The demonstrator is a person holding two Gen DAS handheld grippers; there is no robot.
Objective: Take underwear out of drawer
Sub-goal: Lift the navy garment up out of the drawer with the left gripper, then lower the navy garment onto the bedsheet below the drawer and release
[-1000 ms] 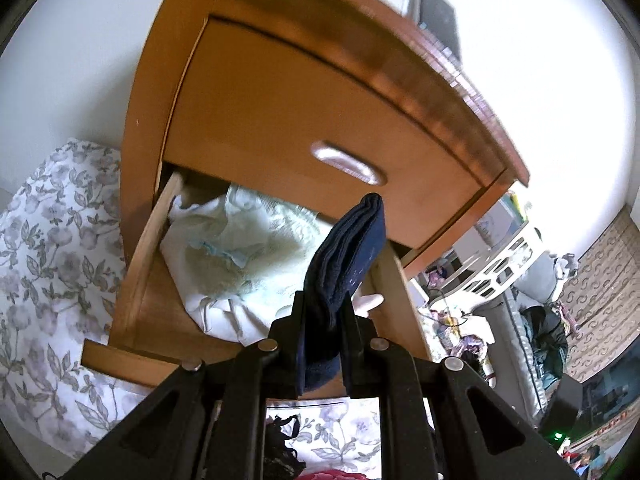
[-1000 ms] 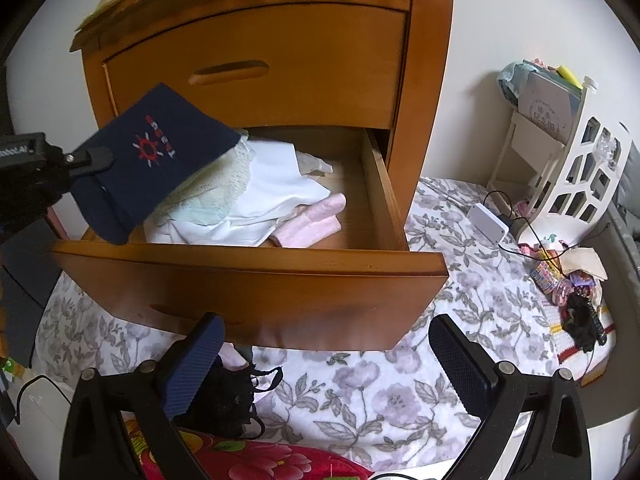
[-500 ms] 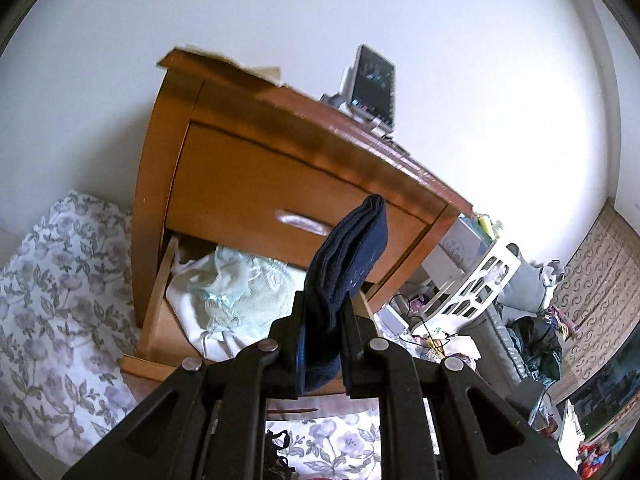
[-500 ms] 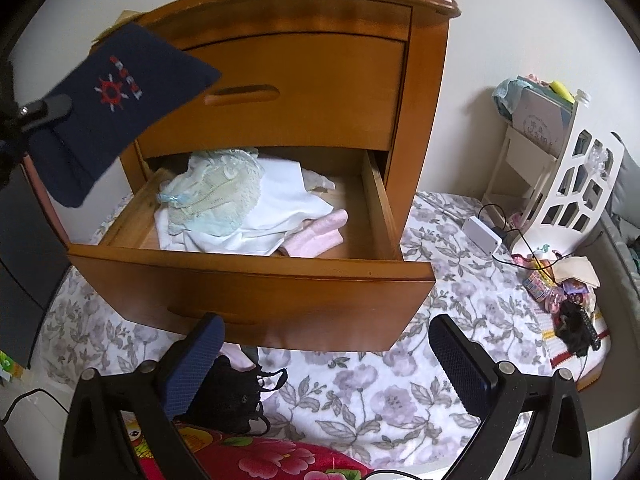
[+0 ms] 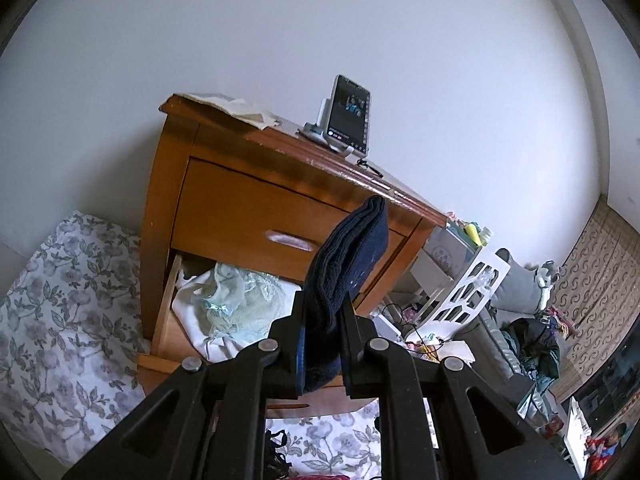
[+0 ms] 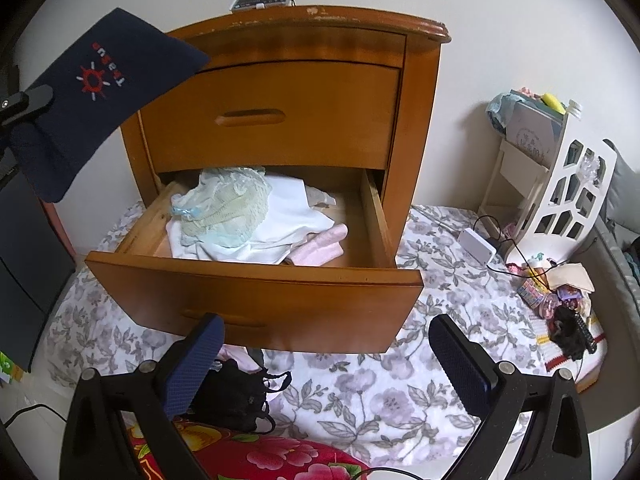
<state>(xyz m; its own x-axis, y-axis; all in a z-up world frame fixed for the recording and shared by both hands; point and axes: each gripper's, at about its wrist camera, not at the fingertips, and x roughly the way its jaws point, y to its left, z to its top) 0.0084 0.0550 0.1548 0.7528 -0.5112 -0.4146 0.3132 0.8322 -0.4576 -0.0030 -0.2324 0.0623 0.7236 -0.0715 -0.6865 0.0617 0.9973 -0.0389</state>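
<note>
Lifted higher than a second ago, the left tongs (image 5: 322, 344) pinch the folded navy underwear (image 5: 348, 264), which now hangs well above the open drawer (image 6: 256, 292) of the nightstand (image 6: 420, 120). Right tongs (image 6: 326, 360) stand spread and empty, before the drawer front. Inside the drawer lie a pale green lace garment (image 6: 224, 204), white cloth (image 6: 296, 216) and a pink piece (image 6: 320, 246).

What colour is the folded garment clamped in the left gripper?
Navy blue garment with a red and white emblem, clearest in the right wrist view.
</note>
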